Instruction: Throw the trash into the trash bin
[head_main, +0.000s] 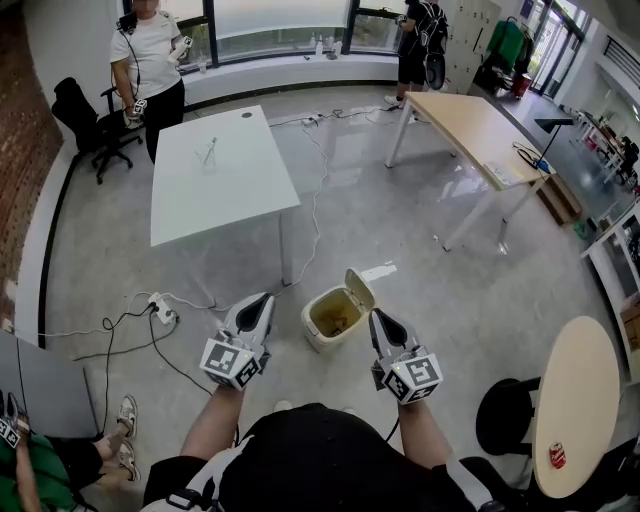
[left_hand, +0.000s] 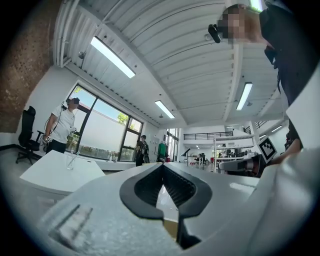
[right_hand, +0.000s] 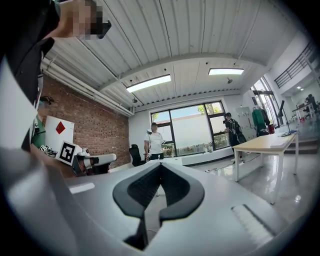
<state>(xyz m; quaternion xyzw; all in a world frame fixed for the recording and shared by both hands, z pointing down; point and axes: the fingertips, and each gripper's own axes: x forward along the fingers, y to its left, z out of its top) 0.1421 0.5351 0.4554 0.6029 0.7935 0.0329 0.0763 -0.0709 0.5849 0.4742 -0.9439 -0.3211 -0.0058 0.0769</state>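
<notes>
Both my hands are empty right now. My left gripper has its fingers pressed shut with nothing betw. them. My right gripper is the same, fingers tip to tip and no trash pinched. I hold both level, out in front of me, one on each side of the trash bin on the floor. The bin sits just ahead, in the gap betw. the two.

The bin's lid stands tipped up and back, so the mouth is wide open for dropping stuff in. I can see sth yellow-brown down inside. I think that's trash already in there, but it's too small to say what.

With shut, empty fingers I've got nothing to drop, so I guess the next job is to go get more. A red can sits on the round counter at my right, well apart from the bin — maybe that's trash too. The white counter past the bin has a small clear thing on it, prob. a cup, can't tell for sure.

A power strip and its cables lie on the floor by my left side — I should mind my feet there.
</notes>
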